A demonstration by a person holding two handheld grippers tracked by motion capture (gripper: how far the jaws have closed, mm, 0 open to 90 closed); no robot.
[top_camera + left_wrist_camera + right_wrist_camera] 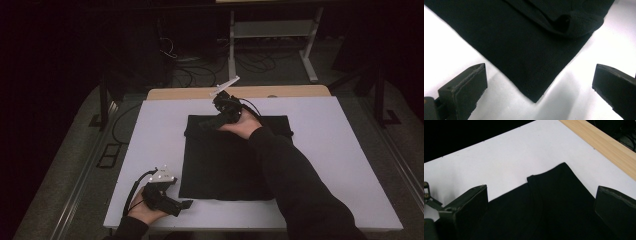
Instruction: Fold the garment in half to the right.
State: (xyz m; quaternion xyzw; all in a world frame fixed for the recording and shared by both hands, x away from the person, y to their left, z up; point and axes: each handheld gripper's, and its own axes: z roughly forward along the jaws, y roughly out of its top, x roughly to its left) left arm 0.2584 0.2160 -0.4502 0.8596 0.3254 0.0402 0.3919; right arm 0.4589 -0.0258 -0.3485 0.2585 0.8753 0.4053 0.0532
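White board (350, 165) covers the table, and at its middle lies one black folded garment (225, 160), flat and roughly square, most likely a T-shirt given the stitched hem and the ribbed fold seen in the left gripper view. A strip of bare wooden table edge (295, 91) shows at twelve o'clock beyond the board.

Two grippers are at work, one per hand. From the garment's centre, the right gripper (212, 121) sits at about twelve o'clock, low over the far edge near the far-left corner; its jaws stand wide apart with cloth between them but nothing pinched. The left gripper (185, 204) rests at about seven o'clock, just off the near-left corner (534, 98), jaws also spread wide and holding nothing; that corner points straight into the gap.

To my eye this is the reach before a fold: both tools lined up on the left side, neither closed yet. Next calls for each to drop onto its corner, get one jaw beneath the layers, and close on all of them so none slips out.

Count: one board, one garment, two grippers.
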